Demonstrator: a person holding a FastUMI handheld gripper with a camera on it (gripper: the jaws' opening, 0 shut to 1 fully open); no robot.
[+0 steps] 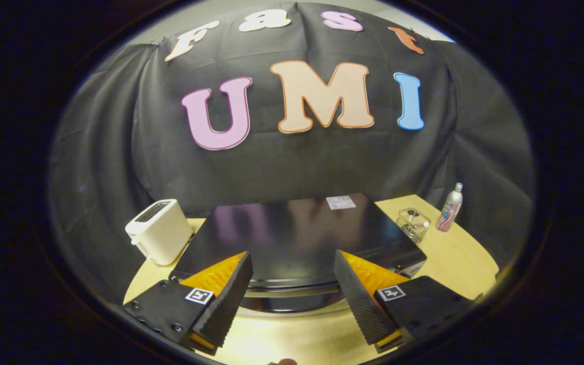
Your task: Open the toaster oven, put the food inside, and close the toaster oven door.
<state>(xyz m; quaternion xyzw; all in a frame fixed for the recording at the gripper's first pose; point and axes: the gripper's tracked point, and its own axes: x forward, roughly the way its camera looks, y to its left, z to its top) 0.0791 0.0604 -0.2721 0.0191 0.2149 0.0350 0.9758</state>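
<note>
A black toaster oven (297, 238) stands on the light wooden table (454, 263), seen from above and in front. Its glossy flat top fills the space just beyond my fingers, and a metal handle bar (292, 292) runs along its front upper edge between them. My gripper (292, 263) hovers above the oven's front edge with its fingers wide apart and nothing between them. The oven door looks closed. No food shows among the things around the oven.
A white pop-up toaster (160, 230) stands left of the oven. To the oven's right sit a clear glass container (412, 224) and, farther back, a slim silver bottle (450, 207). A white sticker (340, 202) lies on the oven's top at the back.
</note>
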